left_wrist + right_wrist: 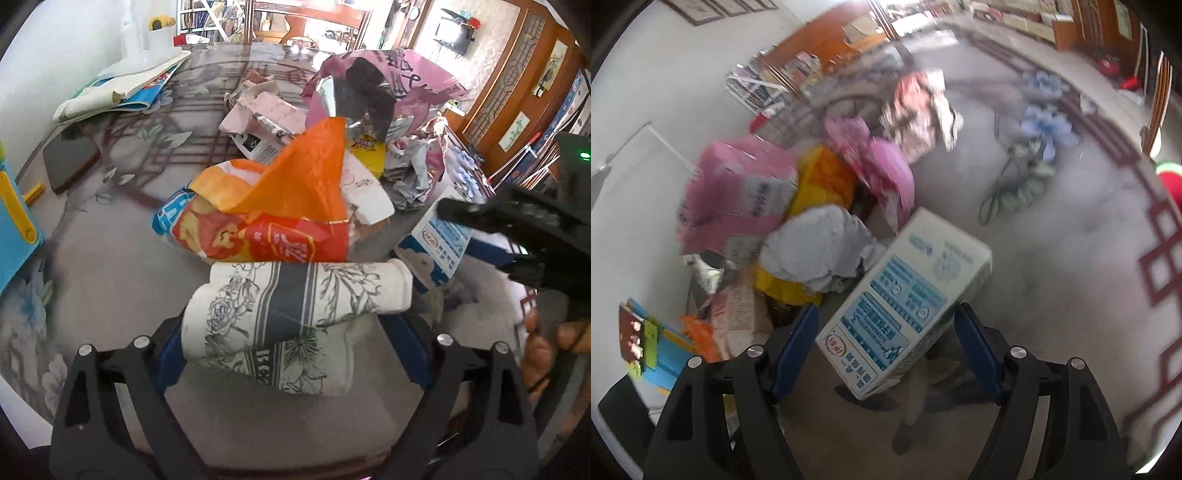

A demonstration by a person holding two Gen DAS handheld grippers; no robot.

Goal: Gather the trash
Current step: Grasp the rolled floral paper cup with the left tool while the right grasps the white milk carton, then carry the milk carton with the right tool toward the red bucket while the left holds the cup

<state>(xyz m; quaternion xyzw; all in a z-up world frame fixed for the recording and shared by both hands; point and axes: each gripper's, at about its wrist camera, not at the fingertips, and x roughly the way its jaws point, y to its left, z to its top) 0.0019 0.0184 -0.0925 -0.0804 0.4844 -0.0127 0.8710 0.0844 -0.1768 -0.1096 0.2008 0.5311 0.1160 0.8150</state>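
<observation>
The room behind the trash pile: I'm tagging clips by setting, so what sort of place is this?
Probably a lived-in home, a living or dining room. A glass-topped table with a floral cloth beneath holds the trash; a small wall-mounted TV and framed pictures on wooden panelling stand behind.

A heap of trash fills the centre of the left wrist view: a white pack (295, 314) printed with grey flowers and a dark stripe lies on its side at lower centre, touching an orange-and-red snack bag (273, 218) behind it. A crumpled pink foil bag (384, 81) tops the heap at upper centre, with torn pink-and-white cartons (266, 114) to its left and crumpled paper (417, 173) at right. A white-and-blue carton (905, 295), its printed face up, lies tilted at lower centre of the blurred right wrist view.
</observation>
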